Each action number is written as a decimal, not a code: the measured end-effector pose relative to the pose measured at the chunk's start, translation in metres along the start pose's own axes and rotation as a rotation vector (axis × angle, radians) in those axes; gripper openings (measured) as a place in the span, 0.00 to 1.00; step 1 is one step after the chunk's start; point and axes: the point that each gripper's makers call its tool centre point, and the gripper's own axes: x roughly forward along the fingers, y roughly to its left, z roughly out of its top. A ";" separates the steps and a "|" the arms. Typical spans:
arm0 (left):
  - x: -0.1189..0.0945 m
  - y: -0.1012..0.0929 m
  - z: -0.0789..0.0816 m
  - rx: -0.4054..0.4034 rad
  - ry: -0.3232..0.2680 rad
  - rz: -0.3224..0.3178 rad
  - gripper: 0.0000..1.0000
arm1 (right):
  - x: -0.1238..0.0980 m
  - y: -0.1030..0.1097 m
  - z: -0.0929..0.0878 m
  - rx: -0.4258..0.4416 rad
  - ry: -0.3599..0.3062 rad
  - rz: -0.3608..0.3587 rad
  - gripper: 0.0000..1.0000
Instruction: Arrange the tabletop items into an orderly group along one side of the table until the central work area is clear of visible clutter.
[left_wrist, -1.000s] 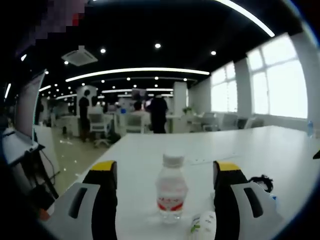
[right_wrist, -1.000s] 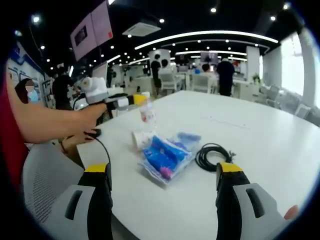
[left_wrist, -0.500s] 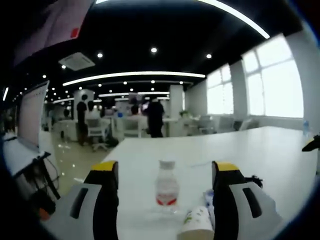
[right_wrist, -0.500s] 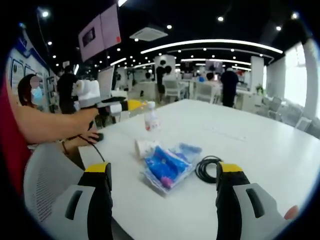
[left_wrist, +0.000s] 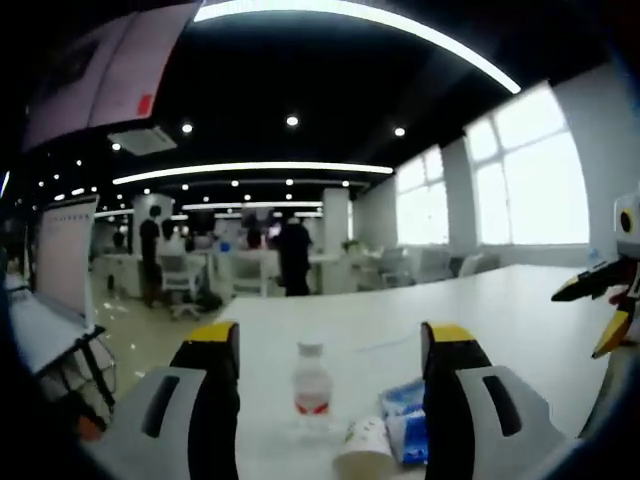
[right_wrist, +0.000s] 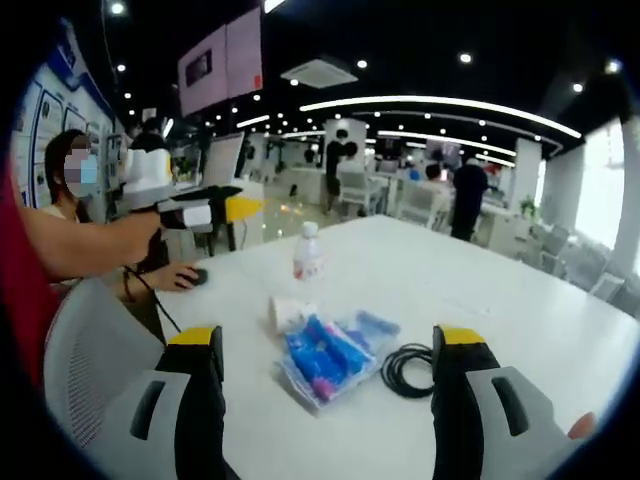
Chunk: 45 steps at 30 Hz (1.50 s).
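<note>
Straight ahead of the left gripper (left_wrist: 325, 345), between its two wide-open jaws but farther out on the white table (left_wrist: 520, 310), a small water bottle (left_wrist: 312, 385) is standing upright, and nothing is being held. A paper cup (left_wrist: 362, 450) is lying on its side just beside a blue plastic packet (left_wrist: 405, 425), close to that gripper's right jaw. Seen from the right gripper (right_wrist: 325, 345), which is also spread wide and holding nothing, the blue packet (right_wrist: 325, 355) is lying nearest, between its jaws, with a black coiled cable (right_wrist: 405, 368) just beside it and the cup (right_wrist: 285, 312) and bottle (right_wrist: 306, 252) farther off toward the table's near edge. The left gripper (right_wrist: 215, 208) is hanging off that edge, so it looks nearer to the bottle. Most of the far tabletop is bare, leaving plenty of room to slide things.
</note>
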 end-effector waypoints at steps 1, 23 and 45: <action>-0.004 0.000 0.003 -0.002 -0.002 -0.002 0.70 | 0.002 0.001 0.001 -0.002 -0.001 0.003 0.86; -0.039 -0.006 0.016 -0.032 -0.034 -0.017 0.69 | 0.088 0.046 0.002 -0.059 0.046 0.133 0.82; -0.046 -0.008 -0.003 -0.041 0.023 -0.094 0.70 | 0.178 0.068 -0.049 -0.093 0.180 0.151 0.69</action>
